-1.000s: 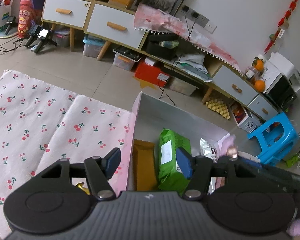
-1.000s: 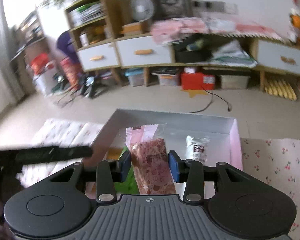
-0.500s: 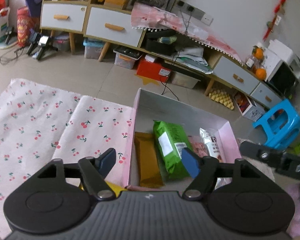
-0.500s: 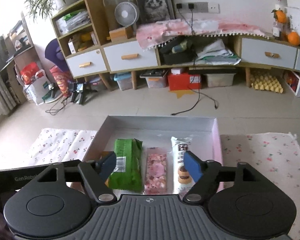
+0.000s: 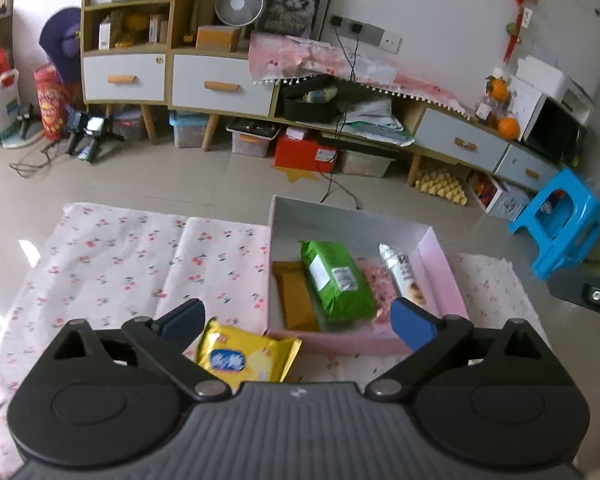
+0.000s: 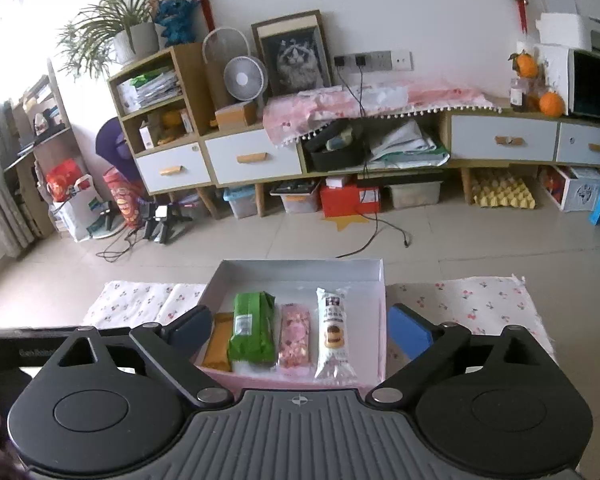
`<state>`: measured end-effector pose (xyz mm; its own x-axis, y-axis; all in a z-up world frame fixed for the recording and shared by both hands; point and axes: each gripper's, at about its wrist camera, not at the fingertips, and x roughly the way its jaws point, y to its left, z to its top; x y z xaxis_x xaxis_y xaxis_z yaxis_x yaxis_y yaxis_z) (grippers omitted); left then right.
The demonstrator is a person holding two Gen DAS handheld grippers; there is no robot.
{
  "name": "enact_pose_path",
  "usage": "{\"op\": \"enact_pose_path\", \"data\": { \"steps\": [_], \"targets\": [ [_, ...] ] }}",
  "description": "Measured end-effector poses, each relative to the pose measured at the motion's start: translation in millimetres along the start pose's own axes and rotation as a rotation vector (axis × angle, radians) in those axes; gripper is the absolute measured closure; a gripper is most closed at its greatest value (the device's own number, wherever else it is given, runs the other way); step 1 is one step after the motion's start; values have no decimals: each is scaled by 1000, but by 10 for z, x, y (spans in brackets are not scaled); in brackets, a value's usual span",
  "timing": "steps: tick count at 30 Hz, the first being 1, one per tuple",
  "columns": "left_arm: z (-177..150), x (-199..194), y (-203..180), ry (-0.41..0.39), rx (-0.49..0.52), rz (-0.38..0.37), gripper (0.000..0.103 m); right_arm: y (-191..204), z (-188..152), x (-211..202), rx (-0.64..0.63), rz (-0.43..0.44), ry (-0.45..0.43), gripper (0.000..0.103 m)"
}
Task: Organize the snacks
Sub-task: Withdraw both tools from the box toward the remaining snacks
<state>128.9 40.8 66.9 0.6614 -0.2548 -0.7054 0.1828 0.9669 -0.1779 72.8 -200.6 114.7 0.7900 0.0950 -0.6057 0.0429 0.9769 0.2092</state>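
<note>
A shallow box with pink walls (image 6: 380, 312) (image 5: 440, 276) lies on the cherry-print cloth (image 5: 132, 256). In it lie side by side an orange pack (image 6: 219, 342), a green pack (image 6: 252, 328), a pink pack (image 6: 296, 336) and a white cake pack (image 6: 332, 332). A yellow snack pack (image 5: 244, 356) lies on the cloth just left of the box's near corner. My left gripper (image 5: 300, 320) is open and empty, above the yellow pack and the box's near wall. My right gripper (image 6: 300, 324) is open and empty, held back above the box's near edge.
Beyond the cloth is tiled floor, then low cabinets with drawers (image 6: 256, 158), storage bins and a red box (image 6: 350, 198). A blue stool (image 5: 560, 224) stands to the right. The other gripper's arm shows at the left edge of the right wrist view (image 6: 32, 344).
My right gripper let go of the pink pack, which now lies in the box, opened wide and drew back. My left gripper opened wider and pulled back, bringing the yellow pack into view.
</note>
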Motion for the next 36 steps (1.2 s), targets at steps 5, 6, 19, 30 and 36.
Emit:
{"op": "enact_pose_path", "data": {
  "steps": [5,6,19,30,36],
  "targets": [
    [-134,-156,12,24,51,45,3,45,-222,-188,-31,53,0,3],
    [-165,-179,22,31,58,53,2,59,-276,-214,-42,62,3,3],
    [-753,-251,196,89,64,61,2,185,-982,-215,-106,87,65,3],
    [-1124,-168,454,259,-305,113,11,224,-1287,122,57,53,319,3],
    [-1244,-113,428,276,-354,147,26,312,-1332,240,137,37,365,3]
  ]
}}
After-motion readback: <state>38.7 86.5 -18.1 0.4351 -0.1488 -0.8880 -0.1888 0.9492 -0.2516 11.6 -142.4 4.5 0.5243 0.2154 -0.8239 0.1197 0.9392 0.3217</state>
